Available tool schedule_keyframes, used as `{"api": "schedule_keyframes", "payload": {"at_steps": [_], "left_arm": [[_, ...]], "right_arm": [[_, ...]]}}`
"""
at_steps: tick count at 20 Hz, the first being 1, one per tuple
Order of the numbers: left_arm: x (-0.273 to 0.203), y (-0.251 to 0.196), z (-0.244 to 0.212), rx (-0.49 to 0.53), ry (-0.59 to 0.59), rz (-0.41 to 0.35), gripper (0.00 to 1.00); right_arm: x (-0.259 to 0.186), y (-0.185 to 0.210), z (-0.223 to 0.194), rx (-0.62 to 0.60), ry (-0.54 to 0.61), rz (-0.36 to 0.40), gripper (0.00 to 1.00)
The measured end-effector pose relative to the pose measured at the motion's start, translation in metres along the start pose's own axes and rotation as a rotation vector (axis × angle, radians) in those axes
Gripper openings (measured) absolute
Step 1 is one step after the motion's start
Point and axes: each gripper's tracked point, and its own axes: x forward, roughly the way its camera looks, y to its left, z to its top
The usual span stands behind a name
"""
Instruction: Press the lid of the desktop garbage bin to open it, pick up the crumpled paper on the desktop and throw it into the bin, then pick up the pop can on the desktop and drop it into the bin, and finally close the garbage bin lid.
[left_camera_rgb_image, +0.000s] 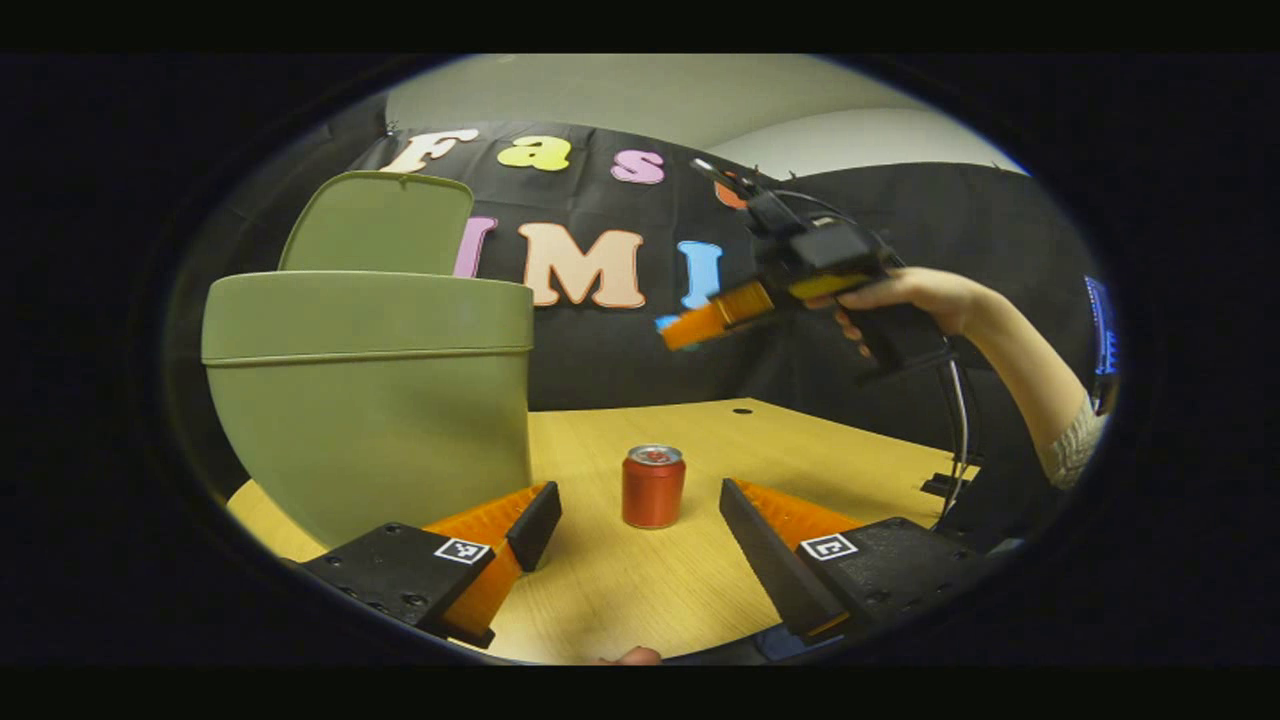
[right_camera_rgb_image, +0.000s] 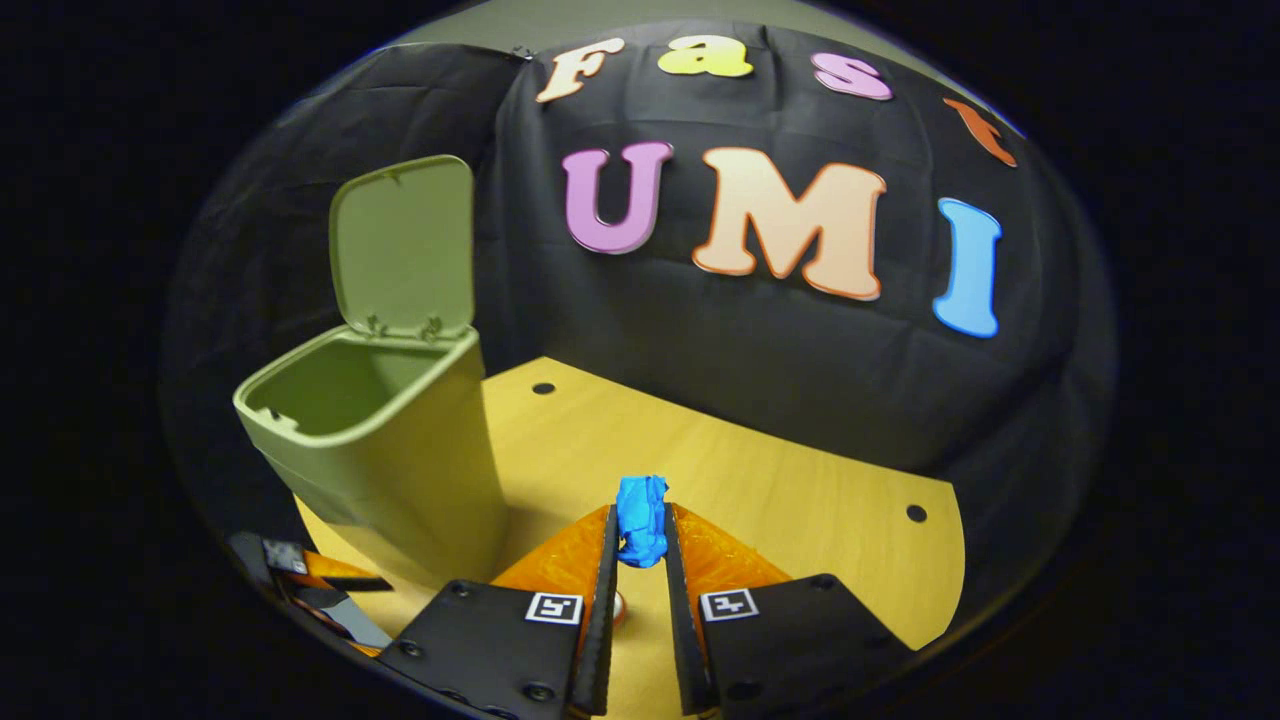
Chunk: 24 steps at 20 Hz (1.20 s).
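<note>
The green bin (left_camera_rgb_image: 370, 400) stands on the left of the wooden desk with its lid (left_camera_rgb_image: 385, 222) raised upright. A red pop can (left_camera_rgb_image: 653, 486) stands upright just ahead of my left gripper (left_camera_rgb_image: 640, 510), which is open and low over the desk. My right gripper (right_camera_rgb_image: 640, 530) is shut on the blue crumpled paper (right_camera_rgb_image: 641, 520), held in the air to the right of the bin (right_camera_rgb_image: 385, 440), whose open mouth shows a bare inside. In the left gripper view the right gripper (left_camera_rgb_image: 695, 325) hangs high, a hand around its handle.
The wooden desk (right_camera_rgb_image: 800, 500) has small round holes near its back edge and ends at the black cloth wall. A forearm in a knitted sleeve (left_camera_rgb_image: 1070, 445) reaches in from the right. A cable hangs from the right gripper.
</note>
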Motion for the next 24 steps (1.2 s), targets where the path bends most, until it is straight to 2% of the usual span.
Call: {"api": "schedule_keyframes", "payload": {"at_steps": [4,7,11,12,14,16,17,18,20,21,24], "left_arm": [[-0.002,-0.004,-0.002,-0.010,0.017,-0.010,0.96],[-0.003,-0.007,-0.005,-0.010,0.026,-0.019,0.96],[0.000,-0.002,-0.002,-0.015,0.030,-0.017,0.96],[0.000,-0.003,-0.001,-0.015,0.029,-0.016,1.00],[-0.001,-0.007,-0.002,-0.015,0.025,-0.020,0.97],[-0.004,-0.007,-0.003,-0.014,0.031,-0.017,0.95],[-0.004,-0.007,-0.002,-0.014,0.029,-0.016,0.95],[-0.003,-0.007,-0.001,-0.014,0.025,-0.017,0.95],[-0.004,-0.006,-0.002,-0.014,0.023,-0.013,0.95],[-0.004,-0.007,-0.002,-0.016,0.024,-0.011,0.95],[-0.002,-0.005,-0.004,-0.032,0.032,-0.004,0.95]], "right_arm": [[0.000,0.068,0.055,-0.090,-0.070,0.103,0.28],[0.002,0.119,0.079,-0.125,-0.096,0.198,0.29],[0.013,0.167,0.094,-0.146,-0.108,0.290,0.28],[0.016,0.171,0.094,-0.146,-0.106,0.309,0.28],[0.024,0.191,0.090,-0.134,-0.082,0.349,0.28],[0.027,0.201,0.086,-0.118,-0.062,0.380,0.58],[0.027,0.203,0.087,-0.117,-0.067,0.380,0.66],[0.027,0.201,0.090,-0.123,-0.078,0.373,0.70],[0.025,0.194,0.093,-0.133,-0.103,0.351,0.92],[0.025,0.192,0.092,-0.132,-0.110,0.347,0.99],[0.018,0.170,0.090,-0.101,-0.134,0.322,0.99]]}}
